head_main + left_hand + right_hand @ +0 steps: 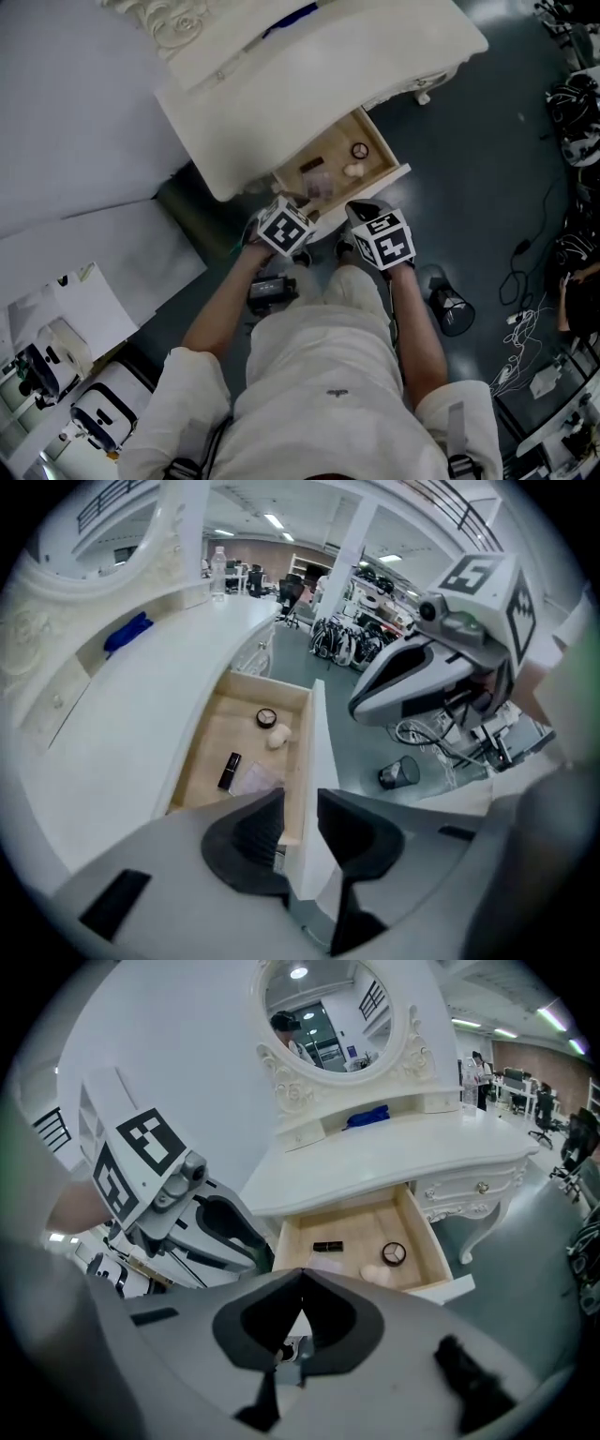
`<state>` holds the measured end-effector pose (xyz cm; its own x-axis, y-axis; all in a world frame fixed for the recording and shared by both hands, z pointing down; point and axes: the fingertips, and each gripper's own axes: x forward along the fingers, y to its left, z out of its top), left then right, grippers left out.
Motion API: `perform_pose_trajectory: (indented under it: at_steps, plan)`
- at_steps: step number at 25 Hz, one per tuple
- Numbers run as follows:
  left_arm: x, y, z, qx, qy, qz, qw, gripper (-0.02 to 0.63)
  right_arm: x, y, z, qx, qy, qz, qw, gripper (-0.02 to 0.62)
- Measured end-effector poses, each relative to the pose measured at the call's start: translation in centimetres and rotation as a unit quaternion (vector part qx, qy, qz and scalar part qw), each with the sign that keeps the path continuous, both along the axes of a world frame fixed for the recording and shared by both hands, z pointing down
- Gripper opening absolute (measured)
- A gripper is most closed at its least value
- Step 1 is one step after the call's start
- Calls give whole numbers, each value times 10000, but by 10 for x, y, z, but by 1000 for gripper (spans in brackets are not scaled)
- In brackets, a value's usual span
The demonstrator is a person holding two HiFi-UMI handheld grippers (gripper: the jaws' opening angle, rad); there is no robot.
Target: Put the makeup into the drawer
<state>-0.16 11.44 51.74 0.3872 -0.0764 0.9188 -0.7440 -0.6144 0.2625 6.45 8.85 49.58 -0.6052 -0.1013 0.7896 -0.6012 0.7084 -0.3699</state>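
The wooden drawer [383,143] of the white vanity [281,84] stands pulled out. Inside lie a round compact [360,150], a pale sponge [353,170], a black lipstick [311,166] and a clear packet [319,186]. The same compact [394,1253] and lipstick [327,1246] show in the right gripper view. My left gripper [300,808] hovers over the drawer's front board [312,752], its jaws a narrow gap apart with nothing between them. My right gripper [300,1283] is shut and empty, above the drawer's near edge. Both marker cubes sit side by side in front of the drawer.
A black wastebasket [453,312] stands on the dark floor to my right, with cables [525,328] beyond it. A blue object [367,1117] lies on the vanity shelf under the oval mirror [328,1016]. White boards [84,262] lie at the left.
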Motion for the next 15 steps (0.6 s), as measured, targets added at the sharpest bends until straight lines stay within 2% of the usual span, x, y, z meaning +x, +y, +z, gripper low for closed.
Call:
perform_pose_trajectory:
  at_steps: [4, 6, 15]
  plan:
    - [-13, 8, -29, -22, 336, -972, 9947, 38, -9, 10, -17, 40, -107, 166, 9998, 12]
    - [-22, 14, -44, -42, 424, -1242, 9913, 15, -15, 19, -25, 38, -120, 189, 9997, 12]
    - [-48, 38, -75, 29, 678, -1571, 9852, 11, -46, 46, -53, 159, -438, 578, 9972, 12]
